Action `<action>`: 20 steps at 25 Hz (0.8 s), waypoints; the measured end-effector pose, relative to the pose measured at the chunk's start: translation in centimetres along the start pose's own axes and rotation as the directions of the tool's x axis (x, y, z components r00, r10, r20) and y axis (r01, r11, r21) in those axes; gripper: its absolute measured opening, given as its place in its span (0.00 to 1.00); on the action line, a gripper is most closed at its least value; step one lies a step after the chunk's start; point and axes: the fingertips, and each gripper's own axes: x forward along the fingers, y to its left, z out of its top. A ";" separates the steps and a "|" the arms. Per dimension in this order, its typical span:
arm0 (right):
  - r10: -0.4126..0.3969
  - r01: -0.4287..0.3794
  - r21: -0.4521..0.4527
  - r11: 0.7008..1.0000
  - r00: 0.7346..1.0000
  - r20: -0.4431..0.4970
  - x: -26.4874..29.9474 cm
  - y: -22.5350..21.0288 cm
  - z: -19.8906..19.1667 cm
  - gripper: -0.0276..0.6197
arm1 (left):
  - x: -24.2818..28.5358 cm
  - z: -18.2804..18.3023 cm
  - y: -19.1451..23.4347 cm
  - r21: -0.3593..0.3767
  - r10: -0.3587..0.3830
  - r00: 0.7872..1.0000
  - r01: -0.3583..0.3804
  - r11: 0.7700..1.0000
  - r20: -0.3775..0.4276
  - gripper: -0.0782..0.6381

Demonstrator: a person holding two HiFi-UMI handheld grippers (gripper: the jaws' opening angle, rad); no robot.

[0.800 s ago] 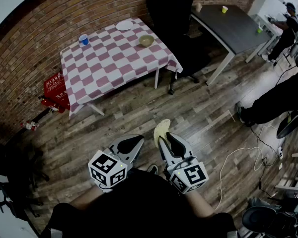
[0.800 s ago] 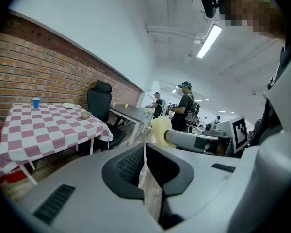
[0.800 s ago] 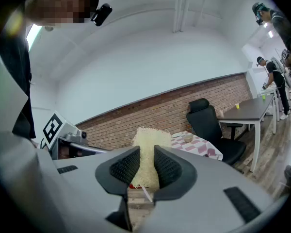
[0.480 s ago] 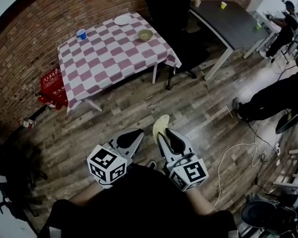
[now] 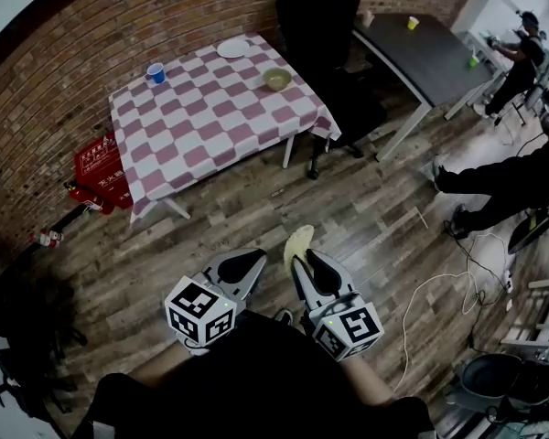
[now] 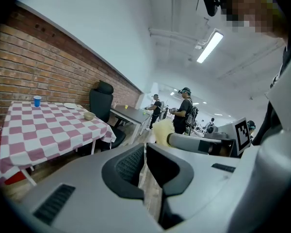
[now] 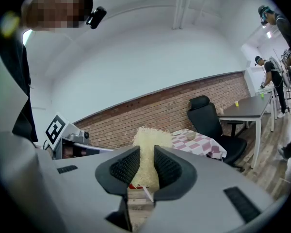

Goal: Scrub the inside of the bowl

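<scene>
Over the plank wood floor (image 5: 256, 204), well short of the table, I hold both tools low in front of my body.

Left gripper (image 6: 144, 154): jaws brought fully together, ribbed pads meeting, nothing caught between them. It hangs free of everything.

Right gripper (image 7: 146, 165): jaws narrowed onto a pale yellow, fibrous scrub pad (image 7: 147, 141). The pad stands upright between the ribbed pads, its rounded top poking out past the jaw tips. In the head view the two tools sit side by side, near each other, with the pad between their tips.

Small tan round bowl (image 5: 276, 79): on the table with the pink-and-white checked cloth (image 5: 210, 122), near the cloth's right edge, upright, well apart from both tools. Neither tool touches it.

Also on the cloth: a blue plastic cup (image 5: 156, 72) at the far left corner, and a white plate (image 5: 231, 48) at the far edge by the red brick wall (image 5: 64, 90).

A black office chair (image 5: 322, 21) stands just beyond the bowl's corner; a dark grey table (image 5: 425, 53) is to its right. A red plastic crate (image 5: 99, 165) sits on the floor left of the checked table.
</scene>
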 end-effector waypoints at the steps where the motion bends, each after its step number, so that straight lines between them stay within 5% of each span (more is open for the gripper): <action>1: -0.008 0.008 0.001 1.000 1.000 -0.008 0.7 0.5 -0.1 0.20 | -0.4 0.1 0.7 -0.005 -0.003 1.000 0.003 1.000 0.000 0.14; 10: -0.130 0.122 -0.077 0.990 0.986 -0.105 6.8 3.1 -1.2 0.20 | -2.5 1.2 7.8 -0.092 -0.091 0.996 0.092 0.991 0.021 0.14; 20: -0.196 0.189 -0.059 0.980 0.969 -0.154 10.7 2.8 -2.3 0.20 | -1.9 1.3 12.4 -0.144 -0.131 0.991 0.130 0.981 0.001 0.14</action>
